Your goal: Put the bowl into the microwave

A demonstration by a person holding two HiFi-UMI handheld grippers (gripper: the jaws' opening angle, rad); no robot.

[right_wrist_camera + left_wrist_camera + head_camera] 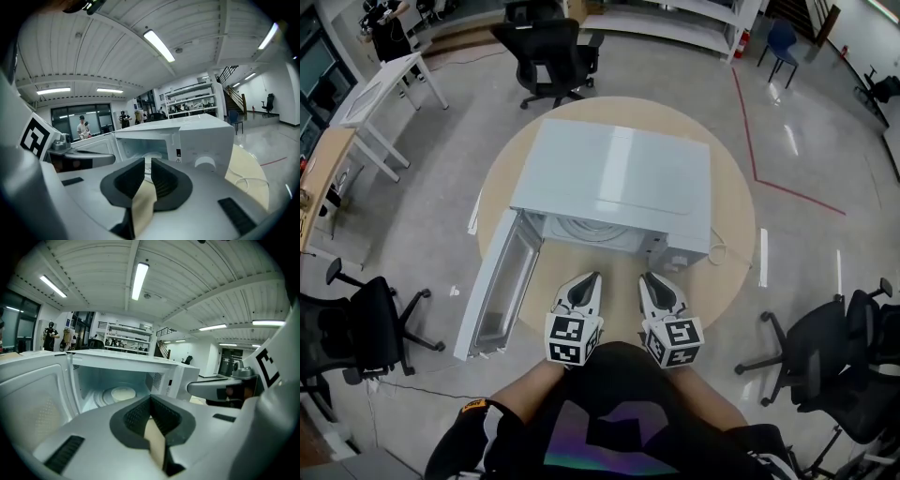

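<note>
While the microwave point(614, 173) holds a round bowl point(123, 393), left gripper point(151, 399) pinches air, right gripper point(145, 162) gapes slightly, empty.

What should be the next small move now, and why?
Probably move the left gripper out to the free edge of the open door and begin pushing it shut. The bowl already sits inside the microwave, neither the left gripper nor the right gripper holds anything, and the door stands wide open on the left.

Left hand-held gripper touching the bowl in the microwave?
Apart. Left gripper view: the bowl sits inside the microwave, well beyond the left hand-held gripper, whose shut jaws hold nothing.
</note>
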